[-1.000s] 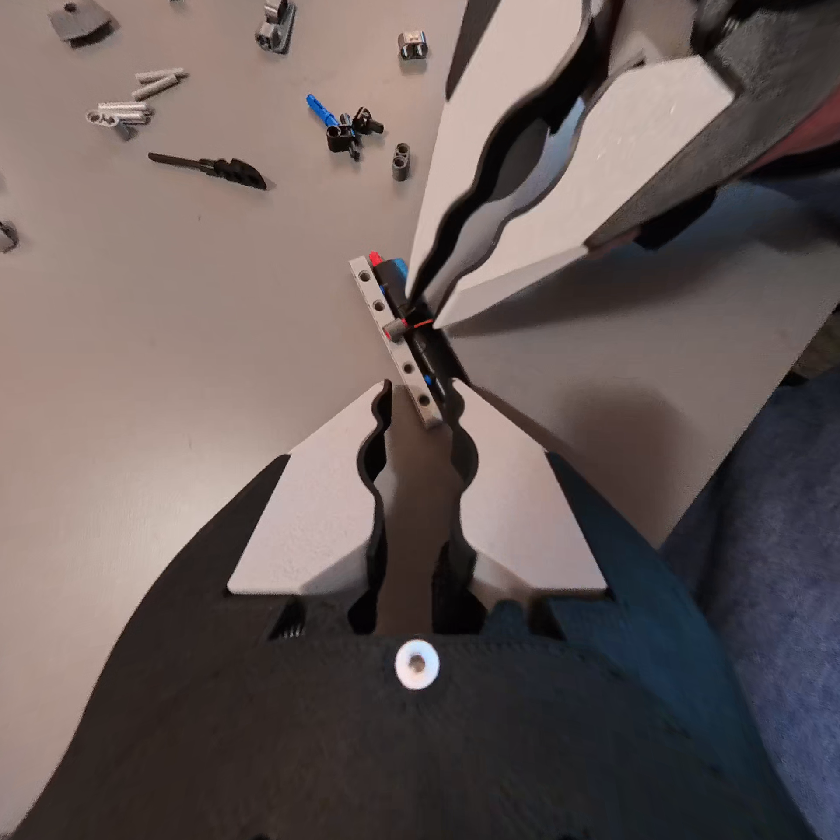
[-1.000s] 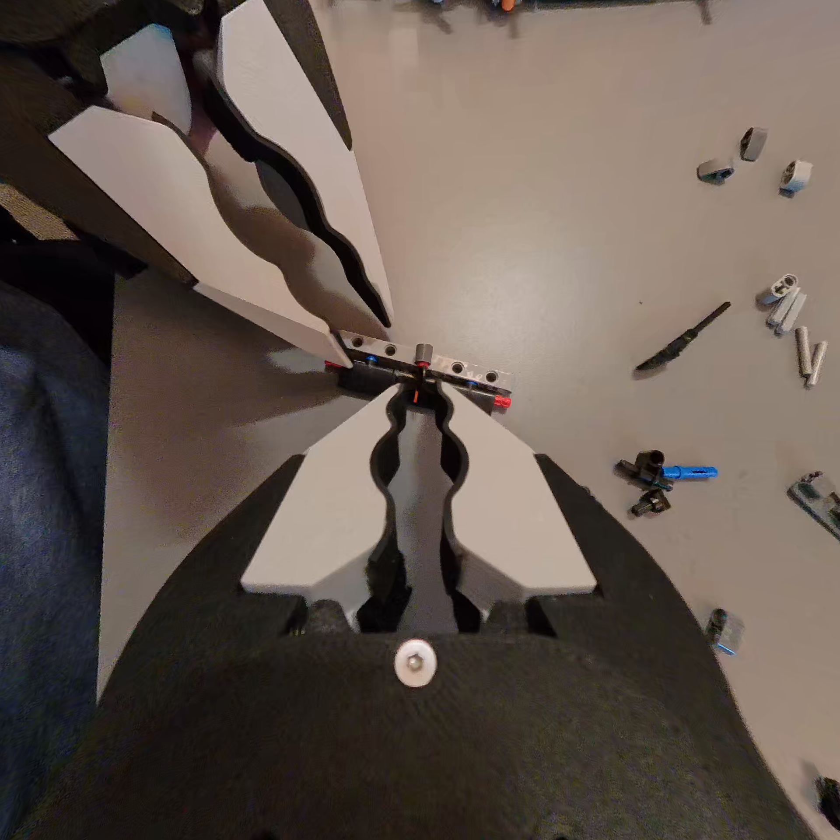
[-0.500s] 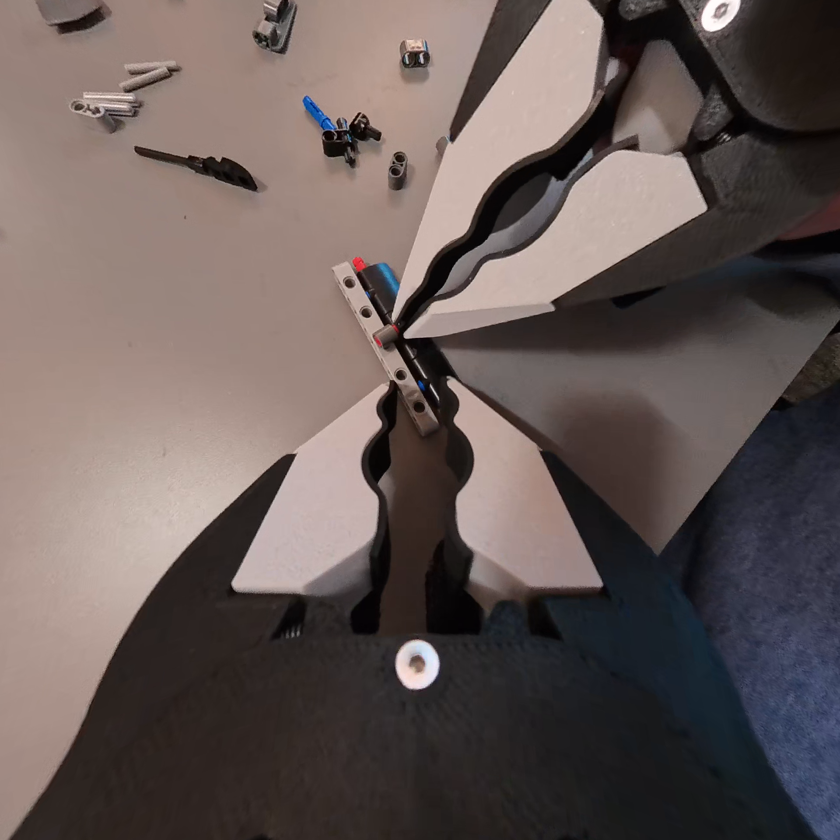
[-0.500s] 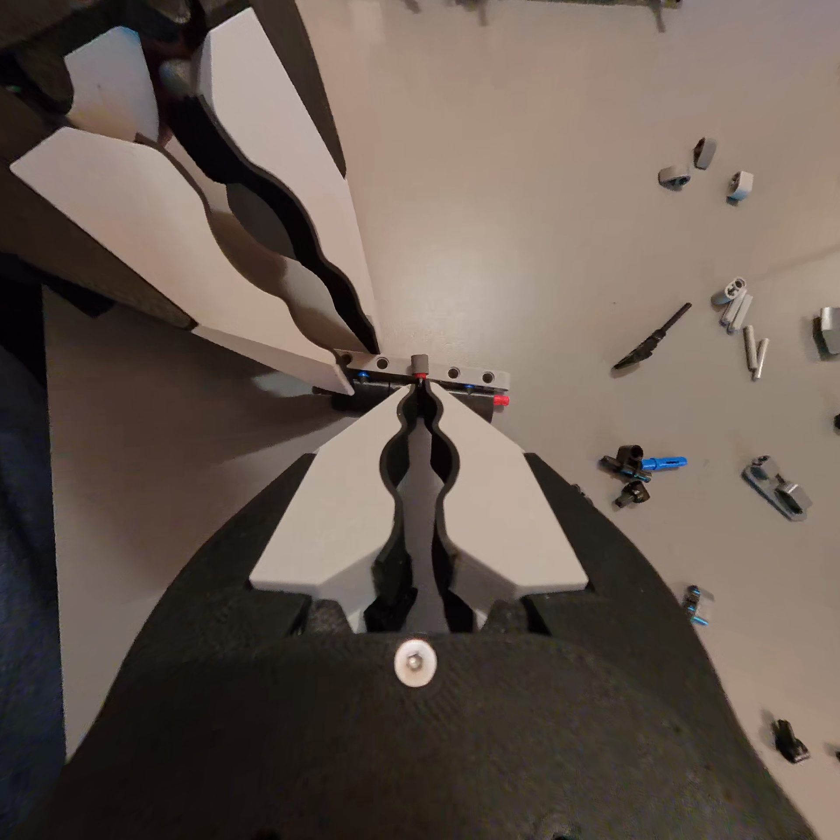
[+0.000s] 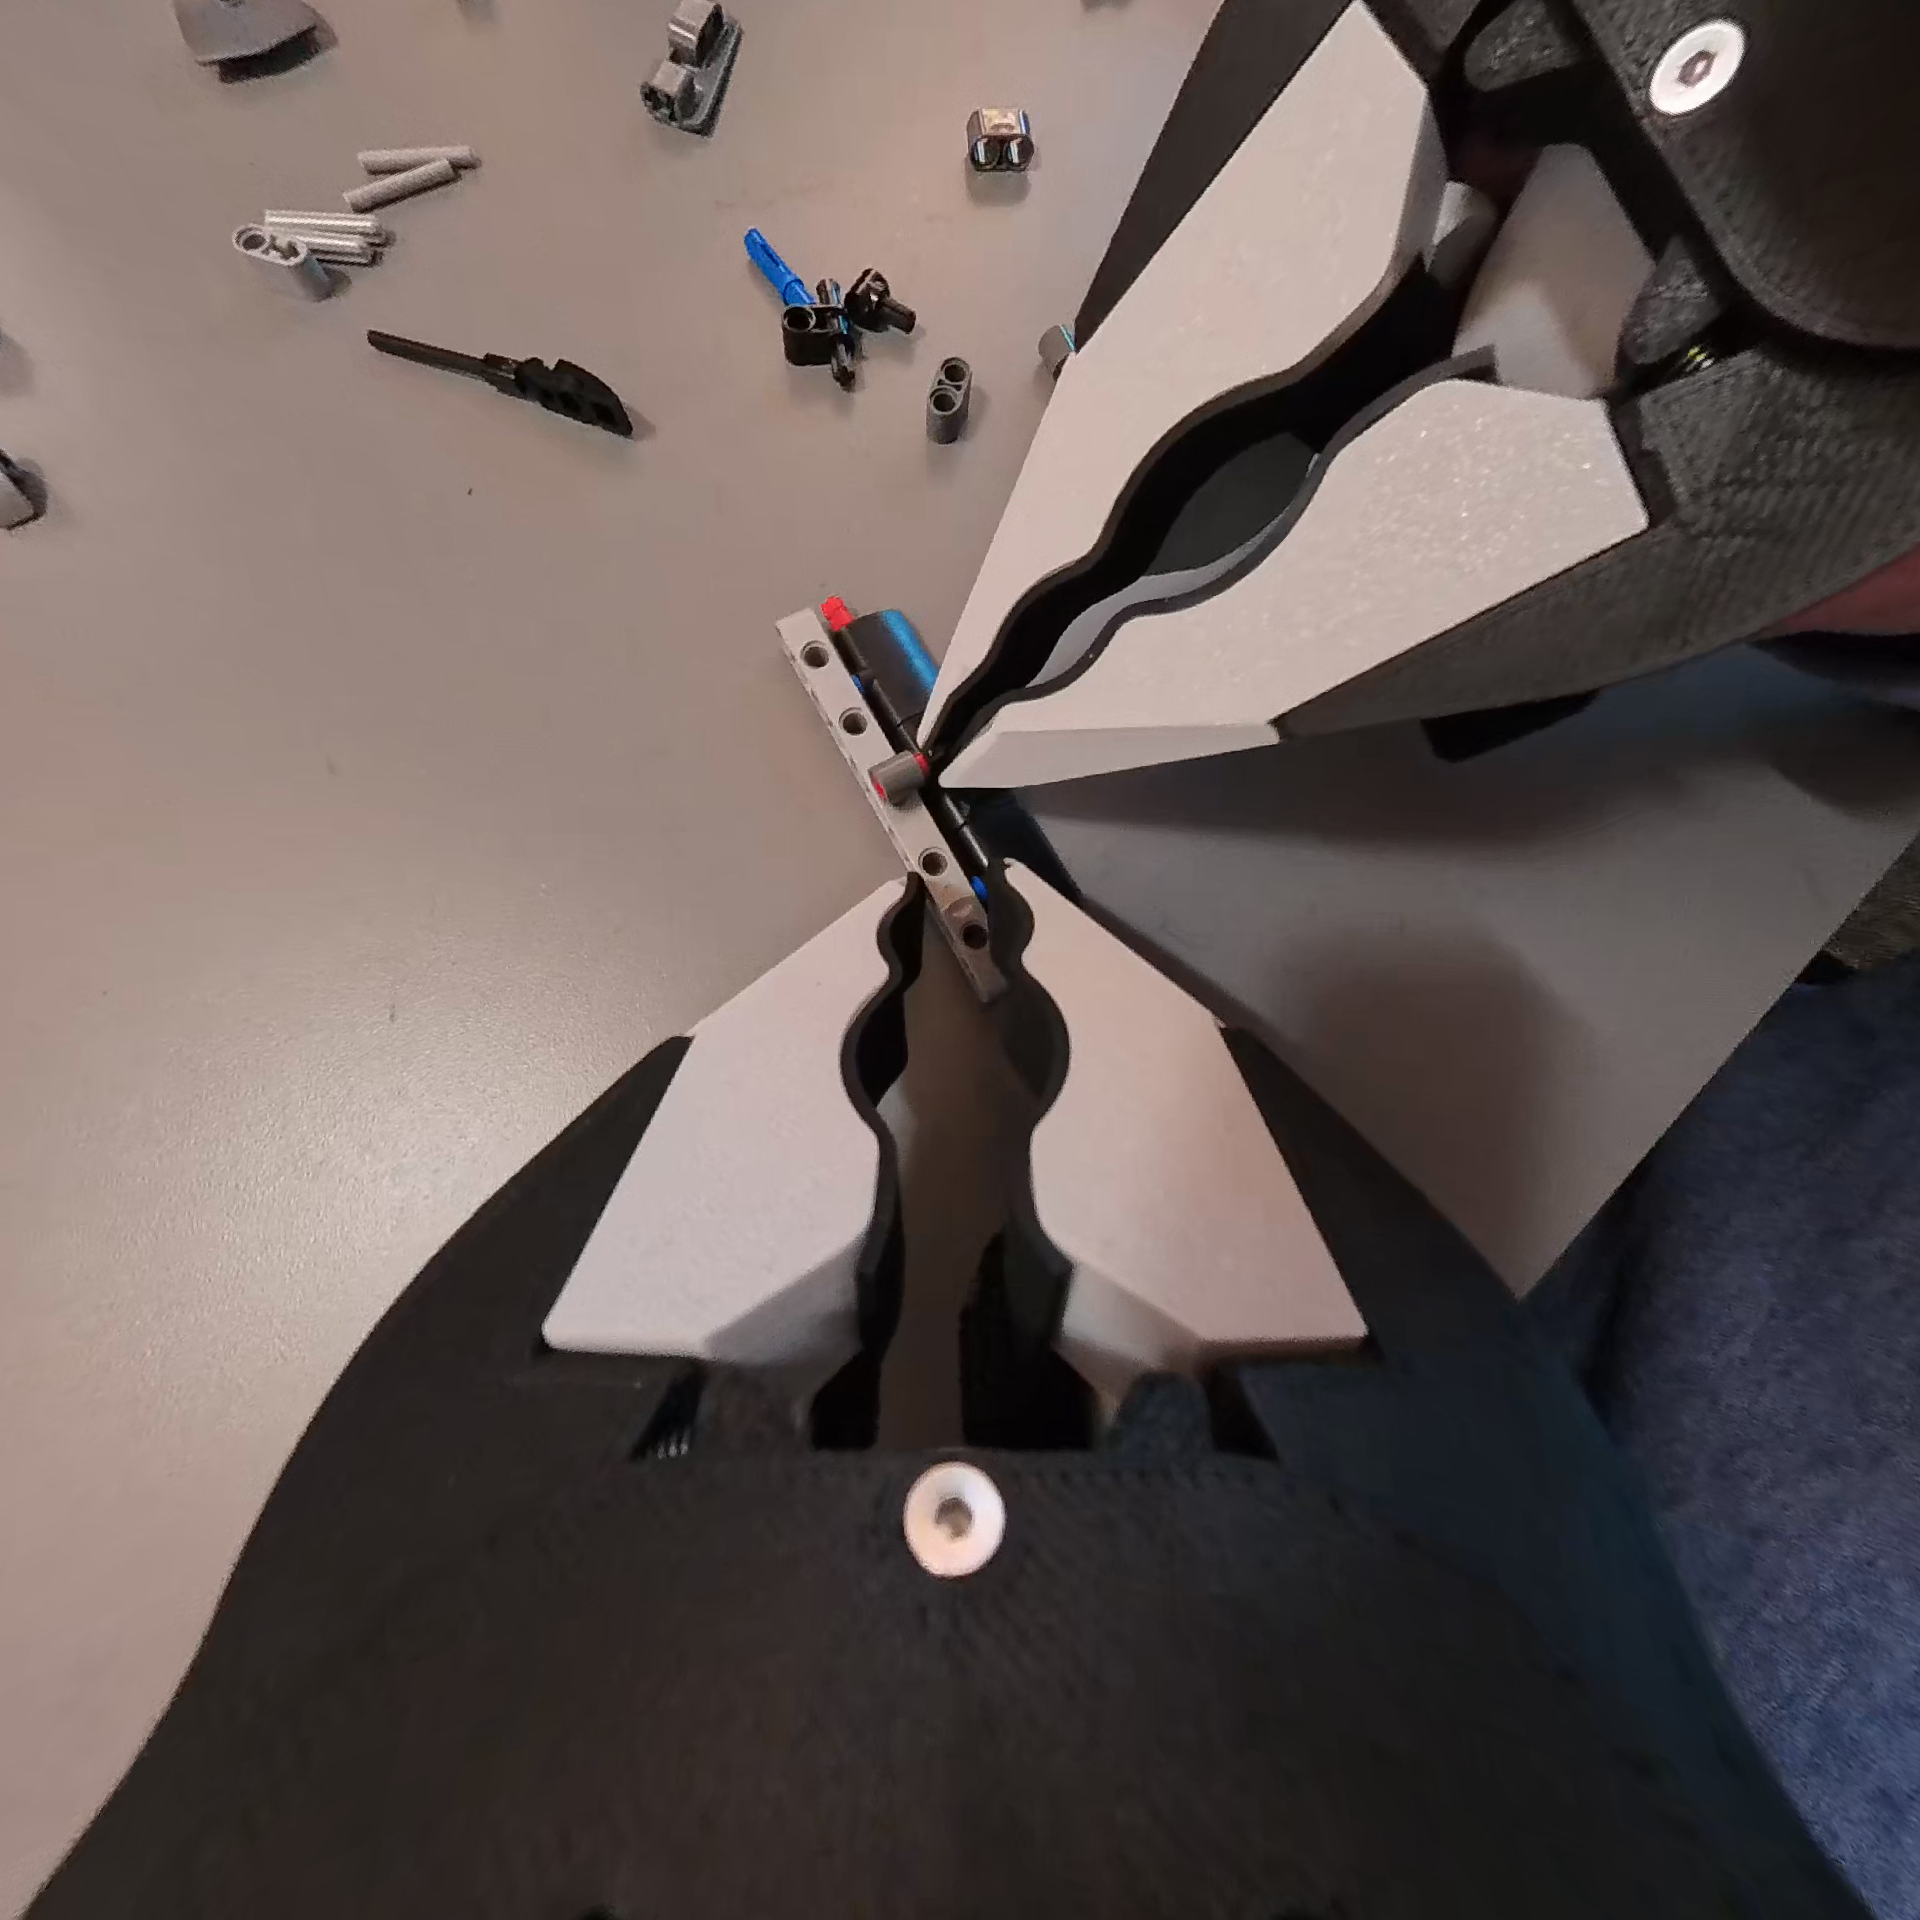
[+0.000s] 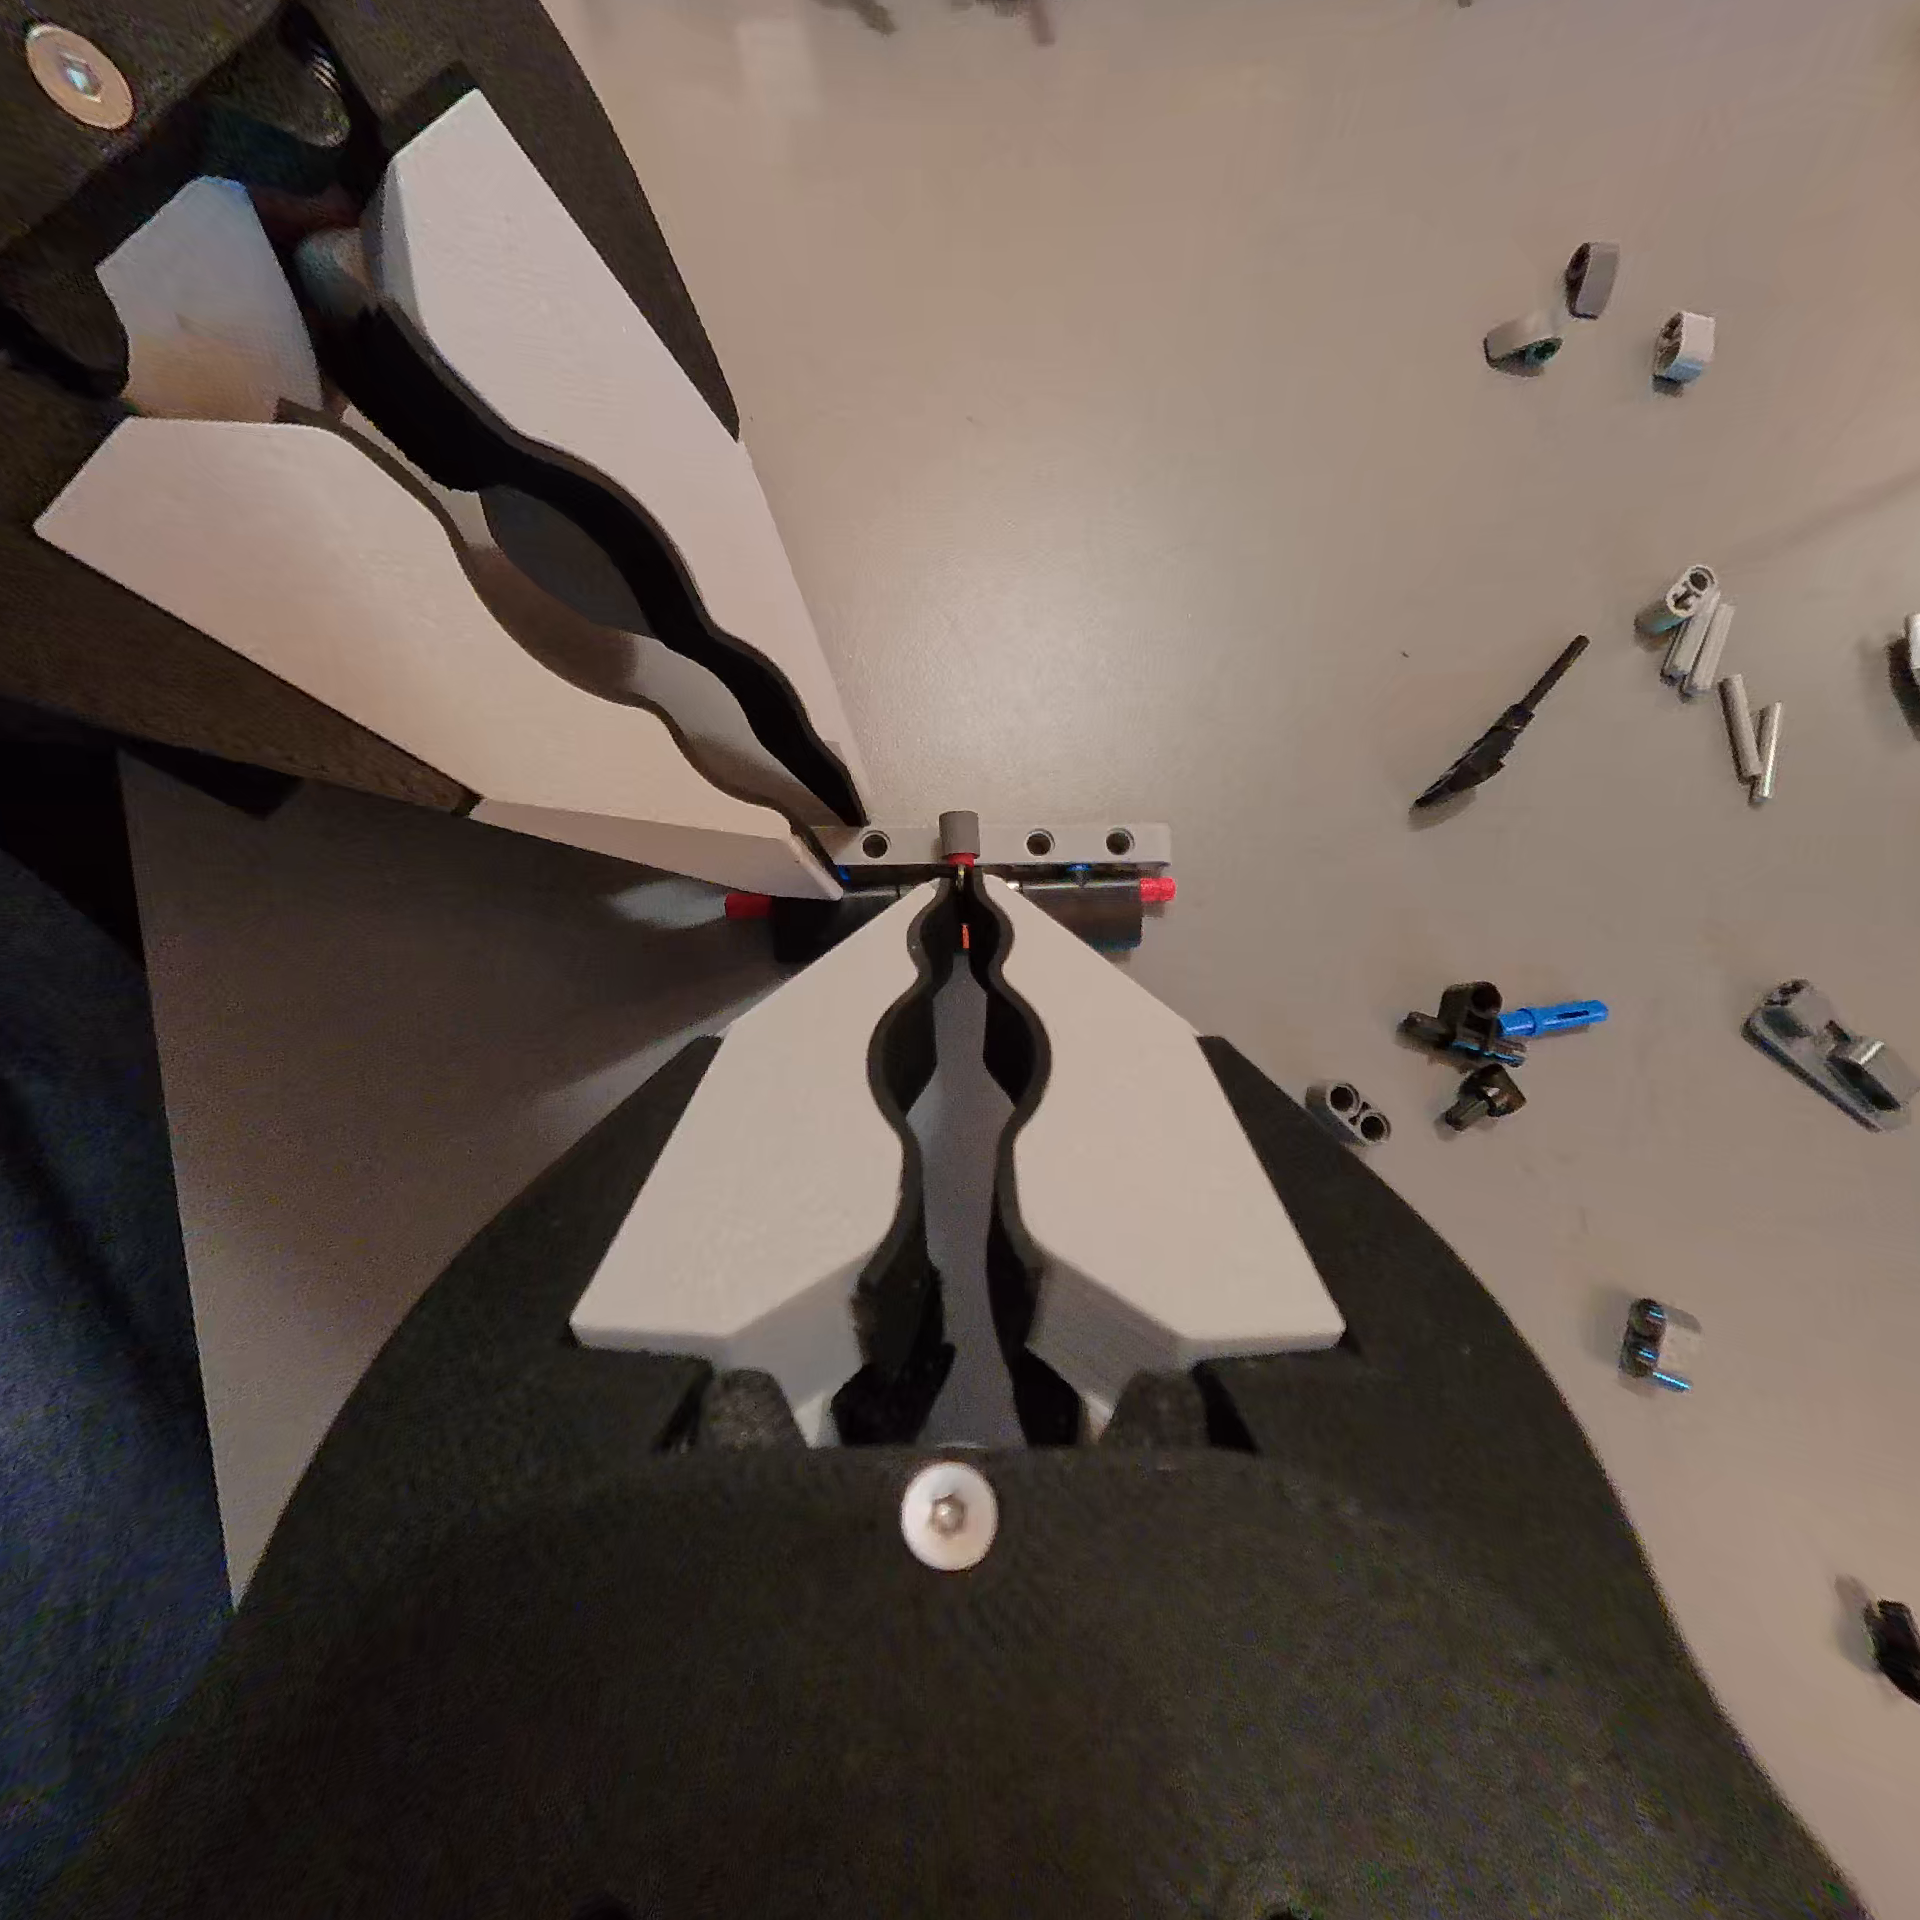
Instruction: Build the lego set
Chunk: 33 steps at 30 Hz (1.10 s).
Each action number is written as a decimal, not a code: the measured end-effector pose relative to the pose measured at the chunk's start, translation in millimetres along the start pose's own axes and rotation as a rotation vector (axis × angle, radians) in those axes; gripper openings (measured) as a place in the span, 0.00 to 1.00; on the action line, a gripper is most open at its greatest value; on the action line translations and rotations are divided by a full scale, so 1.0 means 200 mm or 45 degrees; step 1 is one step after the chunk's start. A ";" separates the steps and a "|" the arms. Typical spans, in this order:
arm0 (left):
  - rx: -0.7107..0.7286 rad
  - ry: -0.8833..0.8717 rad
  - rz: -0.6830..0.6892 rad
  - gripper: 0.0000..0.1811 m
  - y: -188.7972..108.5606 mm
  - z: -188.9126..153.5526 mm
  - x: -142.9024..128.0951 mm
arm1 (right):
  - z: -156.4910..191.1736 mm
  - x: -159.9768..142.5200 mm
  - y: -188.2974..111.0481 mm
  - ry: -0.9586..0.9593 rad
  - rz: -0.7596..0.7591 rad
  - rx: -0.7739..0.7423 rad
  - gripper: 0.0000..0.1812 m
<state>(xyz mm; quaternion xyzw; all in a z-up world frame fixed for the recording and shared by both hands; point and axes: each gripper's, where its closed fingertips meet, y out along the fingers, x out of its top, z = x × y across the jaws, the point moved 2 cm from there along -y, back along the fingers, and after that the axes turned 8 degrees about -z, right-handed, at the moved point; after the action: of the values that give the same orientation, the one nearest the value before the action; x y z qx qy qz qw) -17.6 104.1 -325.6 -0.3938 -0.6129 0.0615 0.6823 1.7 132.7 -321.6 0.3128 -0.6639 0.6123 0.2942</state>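
A small lego assembly of a grey beam with holes, black parts, blue pins and red pin ends is held just above the grey table. My left gripper is shut on its near end. My right gripper comes in from the upper right, shut on a thin red axle at the beam's middle, where a grey bush sticks out. In the right wrist view the right gripper pinches the axle below the bush, and the left gripper grips the left end of the assembly.
Loose parts lie on the table beyond: a black blade piece, a blue pin with black connectors, grey axles, a grey connector. The table edge and blue floor are close by. The grey connector is about 9 cm from my right fingertips. It is also in sight in the right wrist view.
My right gripper's jaws have closed from a small gap onto the red axle. The left gripper keeps its hold on the beam; both have shifted only slightly.
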 end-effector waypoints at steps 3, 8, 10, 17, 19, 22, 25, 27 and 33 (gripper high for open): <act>0.002 -0.004 -0.007 0.06 0.00 0.00 0.00 | -0.01 0.00 0.00 0.011 -0.021 0.006 0.00; 0.013 0.019 0.005 0.06 0.00 0.02 0.00 | -0.05 0.01 -0.05 0.052 -0.049 0.032 0.12; 0.003 0.027 0.012 0.09 -0.01 0.03 0.00 | -0.07 0.02 -0.10 0.053 -0.072 0.047 0.12; -0.080 -0.020 0.001 0.21 -0.05 0.00 0.01 | -0.12 -0.07 -0.18 0.062 -0.038 0.101 0.11; -0.072 -0.004 0.019 0.23 -0.03 -0.01 0.00 | -0.11 -0.07 -0.18 0.048 -0.038 0.098 0.11; -0.040 0.037 0.054 0.23 0.01 -0.02 -0.01 | -0.11 -0.07 -0.18 0.046 -0.045 0.092 0.12; 0.009 0.088 0.071 0.17 0.03 -0.01 0.00 | -0.11 -0.06 -0.20 0.042 -0.065 0.086 0.12; 0.018 0.130 0.083 0.15 0.04 -0.01 0.00 | -0.12 -0.06 -0.22 0.037 -0.081 0.083 0.11; -0.106 0.288 0.093 0.15 0.06 -0.05 0.01 | -0.14 -0.06 -0.31 0.023 -0.127 0.066 0.11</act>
<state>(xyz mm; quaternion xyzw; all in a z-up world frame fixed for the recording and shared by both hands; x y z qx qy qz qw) -3.5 108.6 -330.2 -0.4483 -0.5193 0.0161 0.7274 57.5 158.1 -290.6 0.3473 -0.6288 0.6166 0.3222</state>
